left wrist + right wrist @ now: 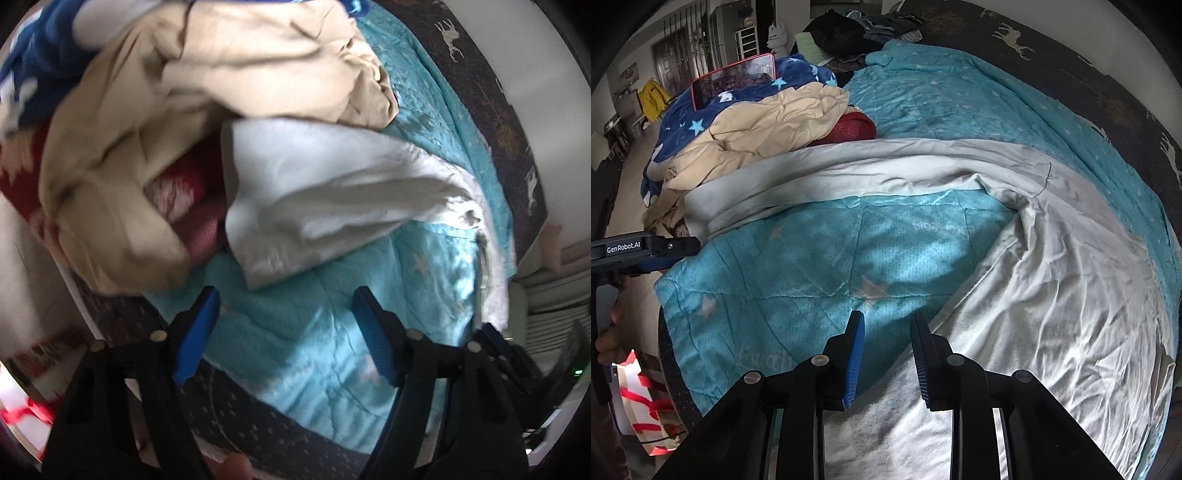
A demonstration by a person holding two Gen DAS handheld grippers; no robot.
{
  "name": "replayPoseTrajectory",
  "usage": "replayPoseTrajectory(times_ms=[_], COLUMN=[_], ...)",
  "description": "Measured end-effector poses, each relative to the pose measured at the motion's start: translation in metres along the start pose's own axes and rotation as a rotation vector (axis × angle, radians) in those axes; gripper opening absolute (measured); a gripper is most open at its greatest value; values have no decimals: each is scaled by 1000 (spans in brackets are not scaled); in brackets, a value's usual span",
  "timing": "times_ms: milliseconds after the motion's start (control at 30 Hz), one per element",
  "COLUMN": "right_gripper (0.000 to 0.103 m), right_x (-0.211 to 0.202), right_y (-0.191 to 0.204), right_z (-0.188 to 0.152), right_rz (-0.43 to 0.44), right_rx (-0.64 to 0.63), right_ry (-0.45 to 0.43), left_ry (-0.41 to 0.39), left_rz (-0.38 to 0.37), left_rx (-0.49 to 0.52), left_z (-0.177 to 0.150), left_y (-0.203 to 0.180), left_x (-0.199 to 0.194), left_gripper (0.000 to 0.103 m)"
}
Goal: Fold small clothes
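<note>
Both claws gape empty; only the right [886, 354] view shows the white garment [1052, 295] spread out.

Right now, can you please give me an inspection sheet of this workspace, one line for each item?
Surface: teal quilt on a dark bedcover.
Job's things: white garment spread out, creased.
Clutter: beige cloth, red knit, blue star blanket, red-framed tablet.
Grippers: left hand-held gripper open, empty; right hand-held gripper narrowly open over the garment's edge, gripping nothing.
Cables: nothing seen.
Surroundings: dark clothes at the far end; paper bag beside the bed.
</note>
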State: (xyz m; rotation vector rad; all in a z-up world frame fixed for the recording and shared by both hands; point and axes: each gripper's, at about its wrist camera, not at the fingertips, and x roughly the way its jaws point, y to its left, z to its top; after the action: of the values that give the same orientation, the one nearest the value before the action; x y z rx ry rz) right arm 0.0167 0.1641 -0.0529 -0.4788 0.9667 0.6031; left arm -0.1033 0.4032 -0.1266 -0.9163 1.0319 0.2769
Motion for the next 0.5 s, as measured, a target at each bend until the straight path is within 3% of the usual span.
replayPoseTrajectory(times_ms=[167, 400, 433, 467, 500], right_gripper=[27, 29, 30, 30, 32], right_x=[3, 11, 11, 11, 11], right_y=[9, 19, 19, 18, 18], right_z=[5, 10, 10, 11, 11], right_rz=[0, 23, 20, 14, 8], right_rx=[-28, -30, -32, -31, -29], right_ry=[-1, 8, 5, 1, -2], left_ry=[60, 53, 34, 18, 1], left_rz=[-113, -167, -170, -169, -175], left_rx=[-78, -249, -257, -252, -247], left_z=[3, 24, 25, 26, 26], left_y=[3, 14, 13, 10, 8], left_x=[3, 28, 26, 26, 24], left_gripper=[68, 66, 44, 29, 6])
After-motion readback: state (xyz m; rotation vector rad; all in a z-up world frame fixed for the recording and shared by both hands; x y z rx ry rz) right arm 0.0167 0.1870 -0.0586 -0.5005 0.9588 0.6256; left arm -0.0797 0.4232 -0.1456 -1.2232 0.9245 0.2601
